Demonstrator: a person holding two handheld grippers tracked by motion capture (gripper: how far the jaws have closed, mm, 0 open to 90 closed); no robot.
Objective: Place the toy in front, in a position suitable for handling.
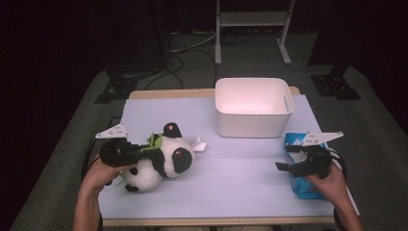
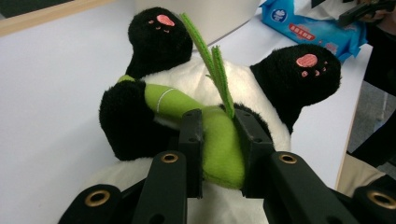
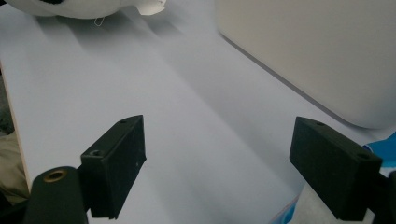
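A black-and-white plush panda lies on its back at the left of the table, holding a green plush bamboo stalk. My left gripper reaches in from the left, and its jaws are shut on that stalk. The panda's two black feet with pink pads point away from the left gripper's camera. My right gripper hovers at the right over a blue wipes pack. Its jaws stand wide open with nothing between them.
A white plastic bin stands at the back centre-right of the pale blue table mat, and its wall rises ahead of the right gripper. A small white tag lies beside the panda. The wipes pack sits near the right edge.
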